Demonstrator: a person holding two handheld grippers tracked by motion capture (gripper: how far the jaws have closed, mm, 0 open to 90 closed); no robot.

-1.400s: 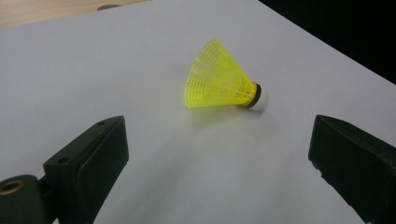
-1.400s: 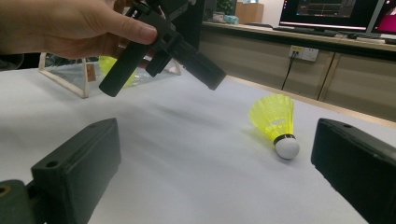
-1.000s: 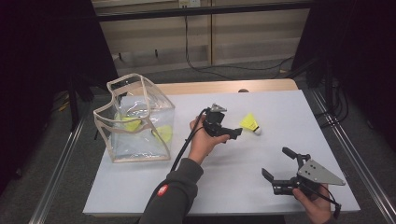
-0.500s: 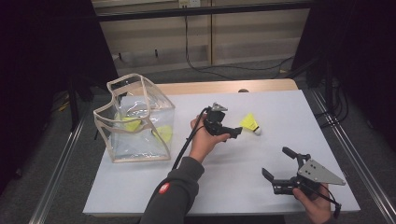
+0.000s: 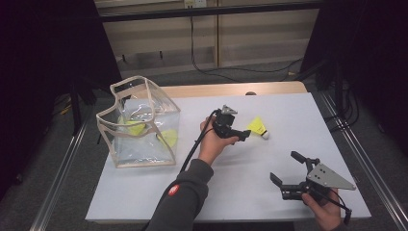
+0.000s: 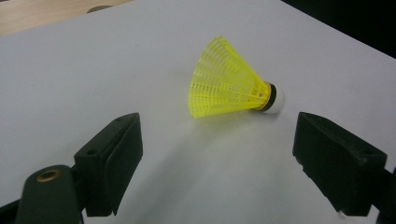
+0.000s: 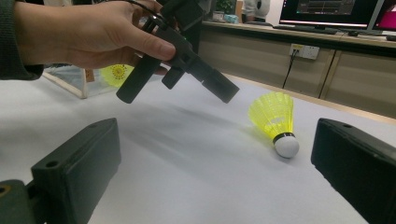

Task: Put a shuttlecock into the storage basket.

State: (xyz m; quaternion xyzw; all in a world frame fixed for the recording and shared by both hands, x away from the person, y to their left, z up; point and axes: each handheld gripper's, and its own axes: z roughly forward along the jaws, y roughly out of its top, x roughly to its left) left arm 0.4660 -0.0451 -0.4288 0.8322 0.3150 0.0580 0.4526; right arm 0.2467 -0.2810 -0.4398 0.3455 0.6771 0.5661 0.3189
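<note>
- The yellow shuttlecock lay on its side on the white table, toward the far middle, its white cork tip pointing to the right in the high view
- The left gripper hovered just beside it; its fingers had just been closing a little but stood spread, with the shuttlecock ahead of them and untouched
- The right gripper sat near the table's front right corner, well apart, fingers spread and holding nothing
- A clear bag stood at the left with yellow shuttlecocks inside
</note>
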